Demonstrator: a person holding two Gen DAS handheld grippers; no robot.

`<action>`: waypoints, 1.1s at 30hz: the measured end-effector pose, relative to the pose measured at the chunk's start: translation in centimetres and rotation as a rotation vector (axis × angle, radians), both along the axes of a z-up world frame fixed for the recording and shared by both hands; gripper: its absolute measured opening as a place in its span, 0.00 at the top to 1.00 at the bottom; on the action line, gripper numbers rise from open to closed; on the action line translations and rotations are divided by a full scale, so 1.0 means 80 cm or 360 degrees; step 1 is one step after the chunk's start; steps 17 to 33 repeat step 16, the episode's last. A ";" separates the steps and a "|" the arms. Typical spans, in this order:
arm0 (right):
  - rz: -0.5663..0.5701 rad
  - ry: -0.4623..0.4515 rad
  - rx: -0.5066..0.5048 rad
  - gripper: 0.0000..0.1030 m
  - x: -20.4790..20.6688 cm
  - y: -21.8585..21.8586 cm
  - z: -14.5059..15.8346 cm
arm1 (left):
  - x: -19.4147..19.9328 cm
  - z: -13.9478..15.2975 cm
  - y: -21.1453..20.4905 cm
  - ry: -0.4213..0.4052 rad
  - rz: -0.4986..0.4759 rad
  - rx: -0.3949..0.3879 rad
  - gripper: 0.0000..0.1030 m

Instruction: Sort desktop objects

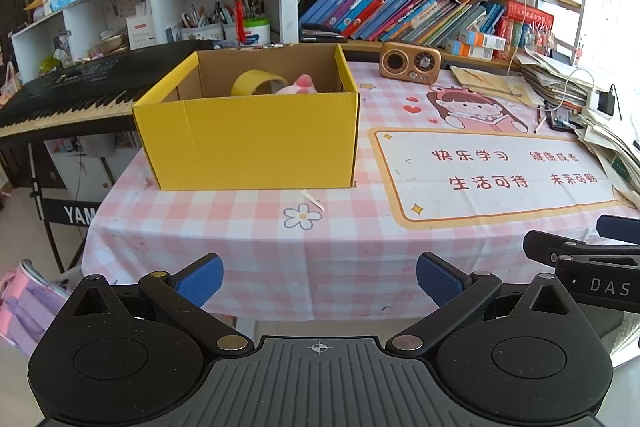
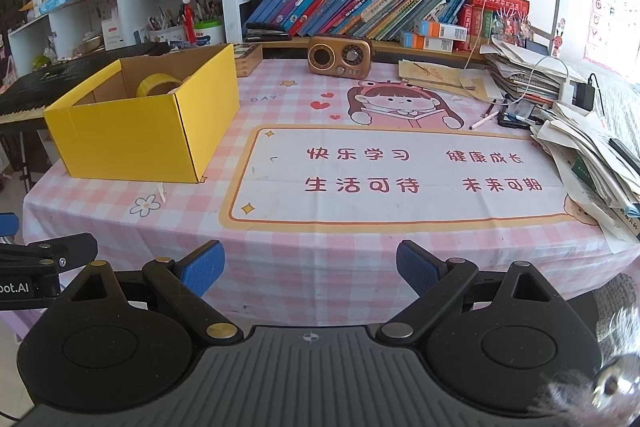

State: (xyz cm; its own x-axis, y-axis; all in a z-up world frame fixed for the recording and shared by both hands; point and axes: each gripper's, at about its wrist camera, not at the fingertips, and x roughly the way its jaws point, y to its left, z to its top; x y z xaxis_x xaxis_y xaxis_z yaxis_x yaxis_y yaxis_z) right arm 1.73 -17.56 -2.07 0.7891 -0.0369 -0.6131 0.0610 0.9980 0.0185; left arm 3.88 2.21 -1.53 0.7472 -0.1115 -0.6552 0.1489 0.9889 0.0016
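A yellow cardboard box [image 1: 248, 143] stands open on the pink checked tablecloth [image 1: 340, 247], at the table's left. Inside it lie a yellow tape roll [image 1: 256, 83] and a pink plush toy [image 1: 300, 85]. The box [image 2: 132, 143] and tape roll [image 2: 158, 83] also show in the right wrist view. My left gripper [image 1: 319, 279] is open and empty, held at the table's near edge, well short of the box. My right gripper [image 2: 310, 269] is open and empty at the near edge, to the right of the left one, whose side [image 2: 44, 259] shows.
A brown retro radio [image 2: 340, 55] stands at the back centre. Piles of papers [image 2: 588, 147], pens [image 2: 486, 119] and a charger [image 2: 584, 95] crowd the right side. A keyboard piano [image 1: 68, 95] stands left of the table. A small paper scrap [image 1: 314, 201] lies before the box.
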 end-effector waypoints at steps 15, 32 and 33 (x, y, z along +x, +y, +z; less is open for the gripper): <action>0.0013 0.0035 0.0005 0.10 0.003 -0.006 -0.005 | 0.001 -0.002 -0.003 -0.0004 -0.0006 -0.0012 0.00; 0.0018 0.0038 0.0003 0.10 0.005 -0.007 -0.004 | 0.001 -0.002 -0.003 -0.0004 -0.0003 -0.0018 0.00; 0.0018 0.0038 0.0003 0.10 0.005 -0.007 -0.004 | 0.001 -0.002 -0.003 -0.0004 -0.0003 -0.0018 0.00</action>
